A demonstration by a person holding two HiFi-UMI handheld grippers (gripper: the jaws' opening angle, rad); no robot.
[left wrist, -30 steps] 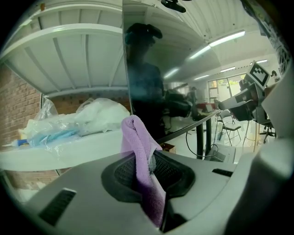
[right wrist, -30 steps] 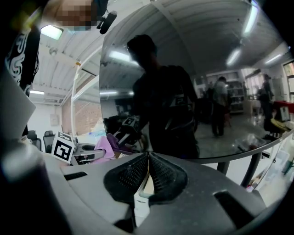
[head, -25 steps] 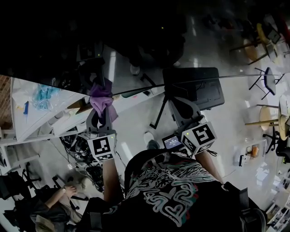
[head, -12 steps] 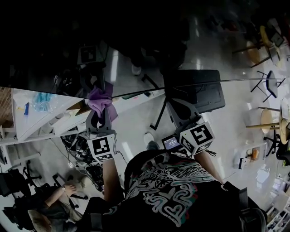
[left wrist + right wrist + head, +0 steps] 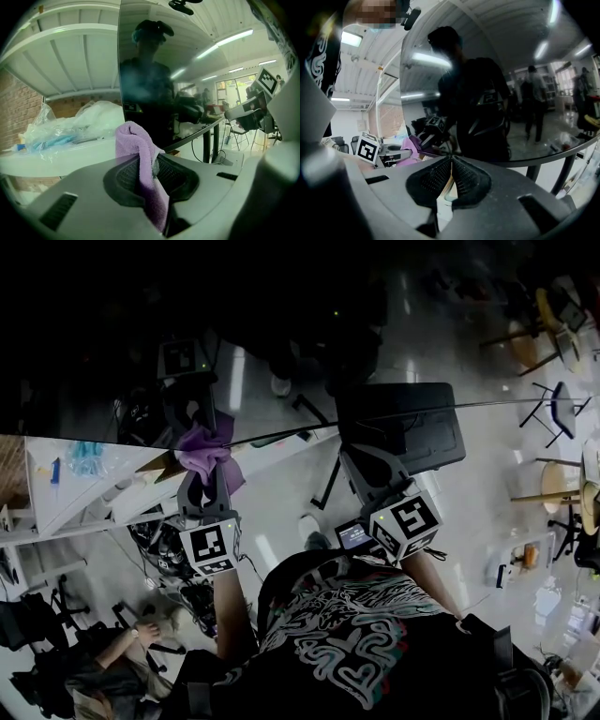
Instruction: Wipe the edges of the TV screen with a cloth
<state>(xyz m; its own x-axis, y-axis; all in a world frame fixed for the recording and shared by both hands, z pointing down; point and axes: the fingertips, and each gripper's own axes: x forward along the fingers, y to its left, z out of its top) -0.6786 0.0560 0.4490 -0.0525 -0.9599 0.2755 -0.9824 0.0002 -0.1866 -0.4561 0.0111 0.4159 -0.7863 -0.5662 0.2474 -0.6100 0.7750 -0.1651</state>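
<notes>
A black T-shirt (image 5: 356, 652) printed with a swirling design in white, teal and pink covers the person's torso. The grey moulded left gripper (image 5: 208, 486) and its matching right gripper (image 5: 361, 463) each carry a white cube (image 5: 212, 547) faced with black square markers and dotted with a small green light. Black ribbed pads (image 5: 126, 176) line the jaws.

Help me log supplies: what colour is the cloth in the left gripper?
Light purple; the cloth shows best in the left gripper view.
</notes>
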